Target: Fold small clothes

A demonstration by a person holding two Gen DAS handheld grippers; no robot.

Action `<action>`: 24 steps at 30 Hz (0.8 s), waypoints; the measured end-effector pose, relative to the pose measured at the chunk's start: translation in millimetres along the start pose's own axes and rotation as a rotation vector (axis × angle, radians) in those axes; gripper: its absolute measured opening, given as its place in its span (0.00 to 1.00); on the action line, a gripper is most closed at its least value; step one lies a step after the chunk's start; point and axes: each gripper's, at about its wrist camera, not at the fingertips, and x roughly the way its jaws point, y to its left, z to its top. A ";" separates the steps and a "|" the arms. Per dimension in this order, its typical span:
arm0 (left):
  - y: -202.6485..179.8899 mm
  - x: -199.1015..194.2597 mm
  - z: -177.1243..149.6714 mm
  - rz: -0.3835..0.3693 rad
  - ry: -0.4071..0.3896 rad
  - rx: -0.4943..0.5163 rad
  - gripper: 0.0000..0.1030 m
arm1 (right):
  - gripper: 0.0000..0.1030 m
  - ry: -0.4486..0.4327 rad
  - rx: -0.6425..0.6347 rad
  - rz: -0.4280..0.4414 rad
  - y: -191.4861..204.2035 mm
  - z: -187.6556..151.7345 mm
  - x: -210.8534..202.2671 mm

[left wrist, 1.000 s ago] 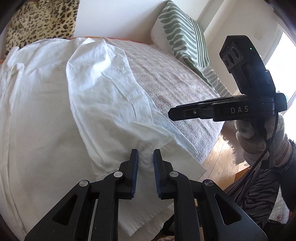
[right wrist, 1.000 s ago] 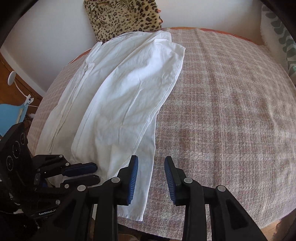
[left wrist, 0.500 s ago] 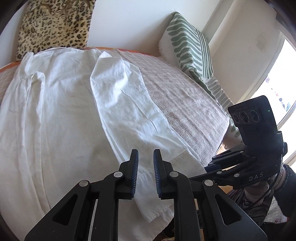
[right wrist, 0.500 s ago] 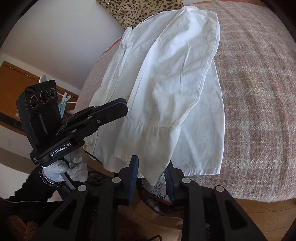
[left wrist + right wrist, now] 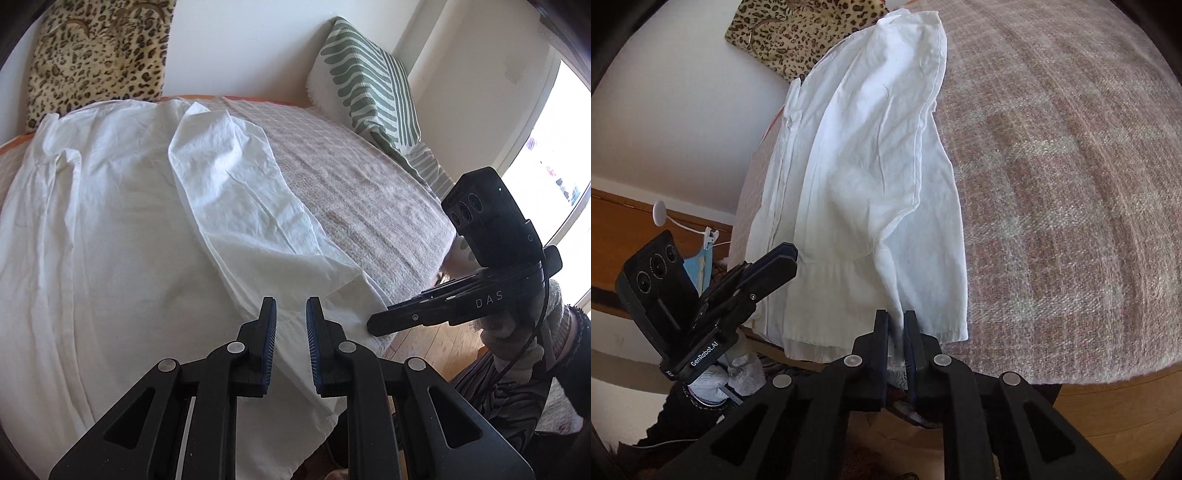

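the right gripper (image 5: 896, 334) has its jaws nearly together, pinching the near hem of the white shirt (image 5: 871, 177) where it hangs over the bed edge. the left gripper (image 5: 291, 325) hovers just above the folded-over side of that shirt with its jaws a little apart and nothing between them. the shirt lies lengthwise on the checked bedspread (image 5: 1063, 155), one side already laid inward over the body, so the step in hand looks like taking the bottom edge for the next fold. next, the left gripper would likely need to grip the hem beside the right one, then both lift and carry it toward the collar, keeping the edge level. readable writing: "genrobot.ai" on the left gripper's body, "das" on the right's. further off, a leopard cushion (image 5: 96, 55) and a green striped pillow (image 5: 365, 85) stand against the wall.
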 end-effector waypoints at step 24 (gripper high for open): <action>2.0 3.5 -42.4 0.007 0.030 0.055 0.15 | 0.36 -0.185 -0.138 -0.106 44.6 -10.4 -20.6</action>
